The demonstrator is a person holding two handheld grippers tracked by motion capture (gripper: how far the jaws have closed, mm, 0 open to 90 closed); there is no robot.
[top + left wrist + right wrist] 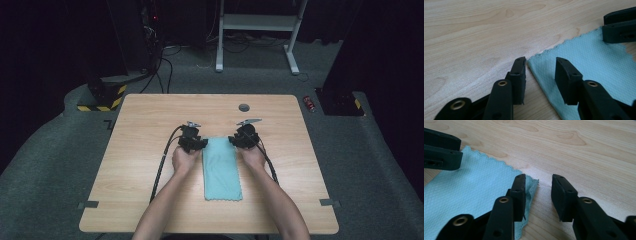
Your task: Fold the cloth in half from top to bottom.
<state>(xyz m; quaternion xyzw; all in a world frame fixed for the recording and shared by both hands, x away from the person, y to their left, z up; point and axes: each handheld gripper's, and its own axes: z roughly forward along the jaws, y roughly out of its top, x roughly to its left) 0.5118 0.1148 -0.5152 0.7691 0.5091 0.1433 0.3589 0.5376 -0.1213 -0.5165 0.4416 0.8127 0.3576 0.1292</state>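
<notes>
The bench [150,150] carries a folded teal cloth [222,170] at its centre, long axis running toward the near edge. The left gripper [541,65] and right gripper [538,185] each straddle one far corner of the cloth, jaws spread, not yet pinching. To grip well, lower each until one jaw slides under all layers, then close both together before lifting evenly.

Grey carpet floor [60,165], wood table [150,115], white desk frame [257,25] at back, dark surrounds.
</notes>
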